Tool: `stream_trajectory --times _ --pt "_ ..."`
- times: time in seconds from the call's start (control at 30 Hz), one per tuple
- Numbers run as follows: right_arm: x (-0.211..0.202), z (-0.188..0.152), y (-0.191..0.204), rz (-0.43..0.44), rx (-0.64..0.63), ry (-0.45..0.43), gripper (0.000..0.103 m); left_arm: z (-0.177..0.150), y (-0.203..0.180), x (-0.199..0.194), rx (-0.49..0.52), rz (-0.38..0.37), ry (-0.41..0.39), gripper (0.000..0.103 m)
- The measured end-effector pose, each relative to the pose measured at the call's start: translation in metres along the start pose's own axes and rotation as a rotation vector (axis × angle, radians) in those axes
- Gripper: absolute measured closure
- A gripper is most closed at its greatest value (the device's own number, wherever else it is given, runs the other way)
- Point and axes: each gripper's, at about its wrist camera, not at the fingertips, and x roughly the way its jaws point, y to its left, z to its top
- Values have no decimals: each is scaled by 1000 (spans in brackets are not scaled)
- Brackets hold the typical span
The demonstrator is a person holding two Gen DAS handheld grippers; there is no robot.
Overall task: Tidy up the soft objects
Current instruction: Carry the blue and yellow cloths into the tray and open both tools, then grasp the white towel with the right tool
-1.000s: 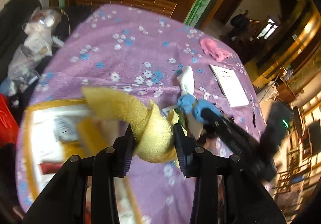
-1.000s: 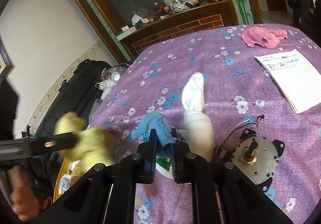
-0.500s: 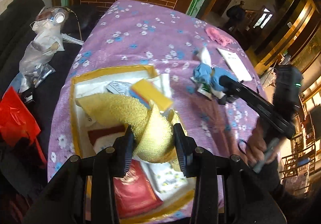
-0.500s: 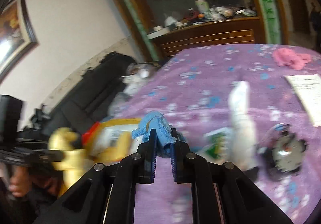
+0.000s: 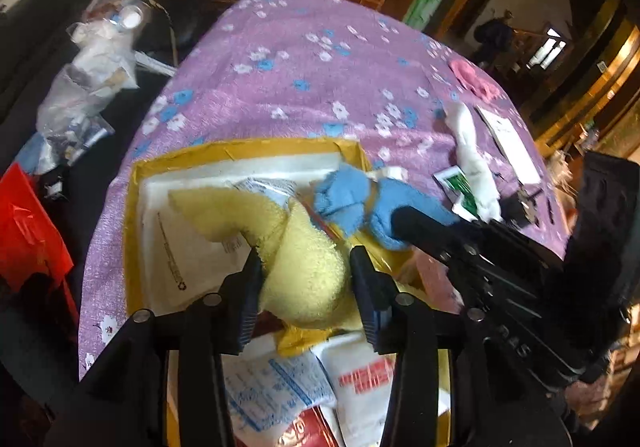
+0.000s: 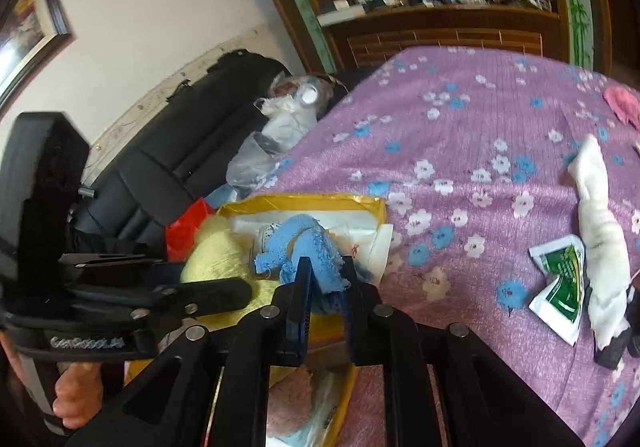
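Over the purple tablecloth, both grippers hang above the yellow box, left gripper easing wider around the yellow cloth, right gripper loosening narrowly on the blue cloth, seemingly to drop them in.

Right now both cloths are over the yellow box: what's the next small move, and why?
Probably finish opening both grippers. The left gripper, jaws just opening, has the yellow cloth between them; the right gripper, also just easing open, has the blue cloth. Both hang above the yellow box, so they should drop inside.
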Motion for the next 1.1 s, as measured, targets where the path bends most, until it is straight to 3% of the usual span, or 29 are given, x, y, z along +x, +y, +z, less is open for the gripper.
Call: stream_trajectory --times 0.1,0.13,0.17,0.27,0.33,0.4,0.57,0.7,0.9,1.1 --pt "0 -6 0 10 10 -17 79 -5 -9 -4 31 67 -59 51" --pt "0 -7 -3 17 29 -20 71 -8 -12 -6 39 90 -78 51" --pt "-2 -11 -4 24 41 -23 65 -11 -15 -9 44 99 -94 51" --pt "-12 -17 -14 62 88 -56 60 -22 -20 -20 28 99 -150 49" --pt "-13 -18 -21 92 115 -73 49 -27 -19 -21 16 96 -161 35" --pt "-5 -20 -29 102 126 -59 42 -31 -18 -14 12 134 -126 34" --pt "-16 -25 -39 105 145 -59 40 -38 -21 -34 -27 78 -144 35" --pt "-41 -31 -56 103 191 -86 31 -46 -40 -50 -17 90 -175 35" --pt "-73 -63 -93 -2 233 -40 29 -59 -84 -63 51 134 -233 35" --pt "-92 -84 -122 -56 250 6 29 -68 -109 -68 100 123 -233 35"
